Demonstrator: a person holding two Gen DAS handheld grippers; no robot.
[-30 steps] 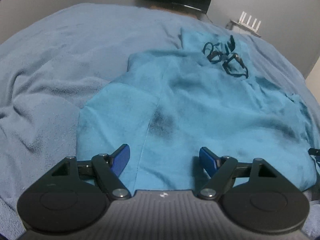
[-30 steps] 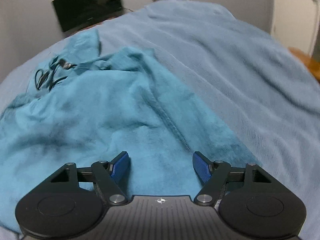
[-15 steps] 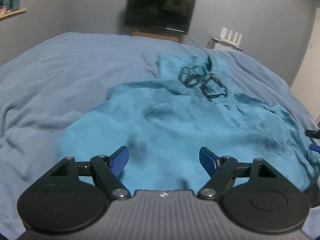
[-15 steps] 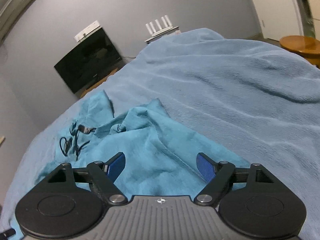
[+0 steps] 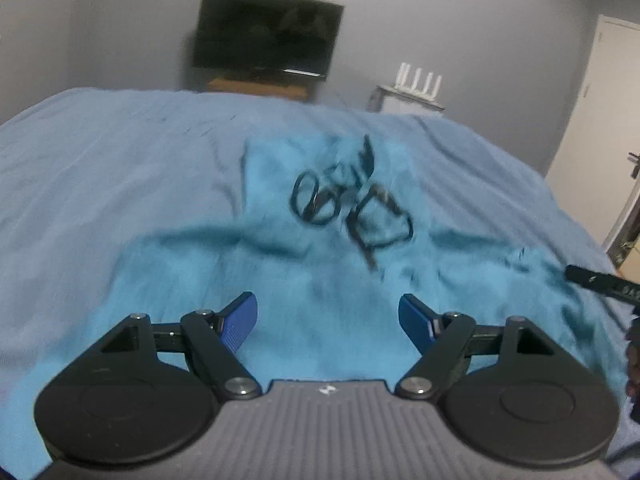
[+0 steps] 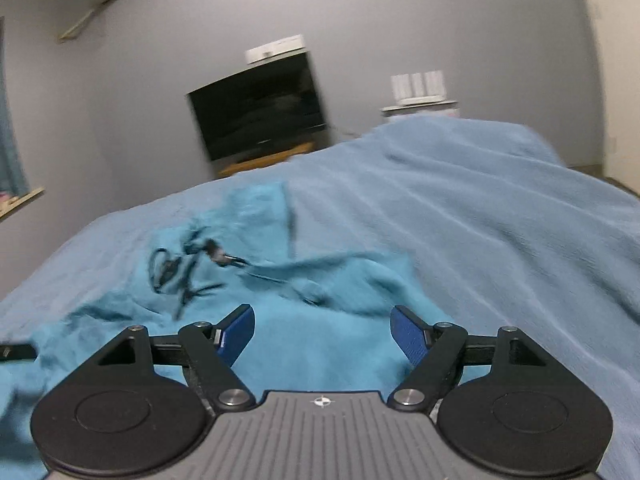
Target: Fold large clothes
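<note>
**Dim room, motion blur, fisheye bend**

Both views are dim, lit by soft, even light with a cool grey-blue cast; its source is not visible. Shadows are faint, showing mostly in the folds of the garment [image 5: 320, 280] and the blanket [image 5: 100, 168]. Motion blur smears the cord [image 5: 352, 204], the TV [image 6: 260, 112] and the far wall, while each gripper's body stays sharp. No glare shows. Fisheye distortion curves the walls and door [image 5: 600, 120], and the corners darken.

blurred garment [image 5: 320, 288], smeared black cord [image 5: 352, 208]
</note>
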